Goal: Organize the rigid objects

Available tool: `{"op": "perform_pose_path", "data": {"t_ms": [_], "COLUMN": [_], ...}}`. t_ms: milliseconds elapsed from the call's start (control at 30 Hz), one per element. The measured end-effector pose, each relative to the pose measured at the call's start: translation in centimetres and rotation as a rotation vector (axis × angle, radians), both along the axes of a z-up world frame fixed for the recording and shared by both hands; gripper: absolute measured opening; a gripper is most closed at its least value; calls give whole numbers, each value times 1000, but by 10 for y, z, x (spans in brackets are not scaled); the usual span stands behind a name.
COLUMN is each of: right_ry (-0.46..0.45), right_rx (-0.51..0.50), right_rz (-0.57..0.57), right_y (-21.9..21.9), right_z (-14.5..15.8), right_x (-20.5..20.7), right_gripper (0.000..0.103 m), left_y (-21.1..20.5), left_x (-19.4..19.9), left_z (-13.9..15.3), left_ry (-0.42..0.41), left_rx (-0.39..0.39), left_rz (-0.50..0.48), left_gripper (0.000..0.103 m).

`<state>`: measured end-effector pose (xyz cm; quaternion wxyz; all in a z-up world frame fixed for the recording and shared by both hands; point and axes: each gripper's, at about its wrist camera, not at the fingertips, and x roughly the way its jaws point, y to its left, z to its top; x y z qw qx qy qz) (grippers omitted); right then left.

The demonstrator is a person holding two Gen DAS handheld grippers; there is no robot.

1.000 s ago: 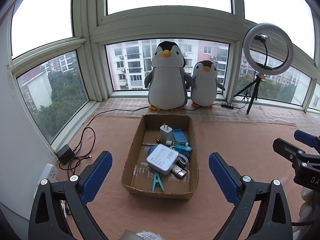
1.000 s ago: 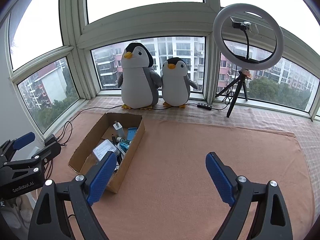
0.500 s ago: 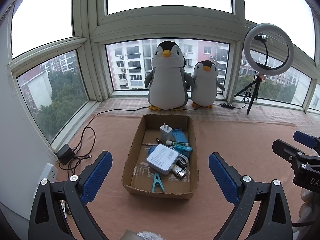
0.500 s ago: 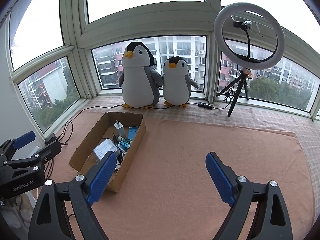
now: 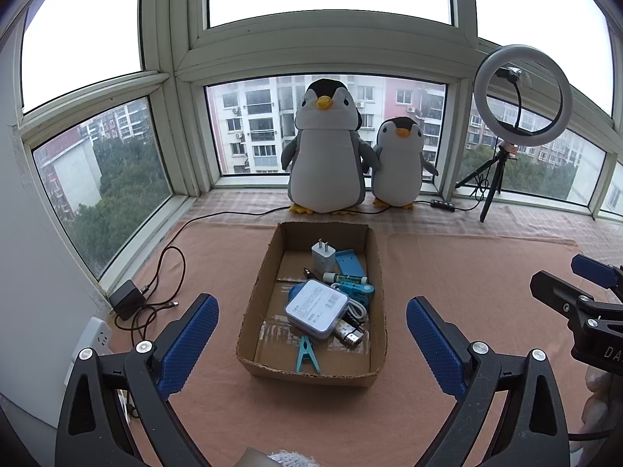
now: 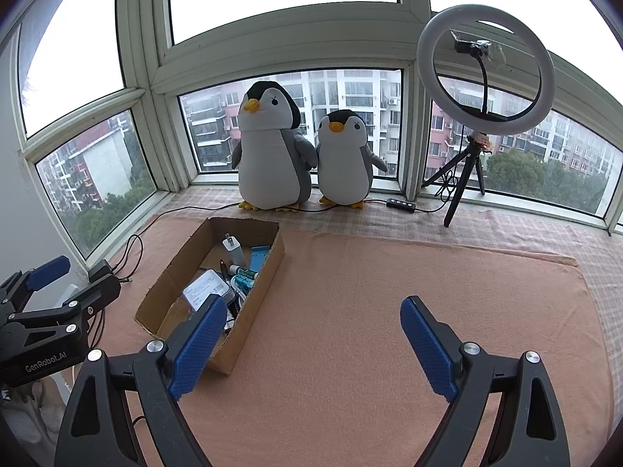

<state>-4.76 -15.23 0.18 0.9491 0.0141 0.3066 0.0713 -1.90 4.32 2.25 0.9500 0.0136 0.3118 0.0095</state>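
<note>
A shallow cardboard box [image 5: 379,272] lies on the pink cloth, straight ahead of my left gripper [image 5: 311,329]. Inside it are a white charger plug [image 5: 324,253], a blue plastic piece [image 5: 349,262], a white flat case [image 5: 316,308], a teal clothes peg [image 5: 305,354], a cable and several small items. The left gripper is open and holds nothing, hovering short of the box's near wall. In the right wrist view the same box [image 6: 268,272] lies left of my right gripper [image 6: 313,334], which is open and empty above bare cloth.
Two plush penguins [image 5: 325,148] [image 5: 397,163] stand at the window behind the box. A ring light on a tripod [image 6: 484,70] is at the back right. A black adapter with cables [image 5: 126,303] and a white power strip [image 5: 93,342] lie at the left wall.
</note>
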Motion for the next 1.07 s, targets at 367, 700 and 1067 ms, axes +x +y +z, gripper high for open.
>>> {"op": "perform_pose_path", "data": {"t_ms": [367,700,1067], "right_ry": [5,13,20], "right_rx": [0,0,0], "right_rz": [0,4,4], "right_y": [2,2,1], "right_z": [-1,-4,-5], "right_x": [0,2,2], "right_gripper": [88,88,88], "left_y": [0,0,0], "left_x": [0,2,4], "left_z": [0,-4,-5], "left_ry": [1,6,13], "left_rx": [0,0,-2], "left_rz": [0,2,7], "left_gripper": [99,99,99]}}
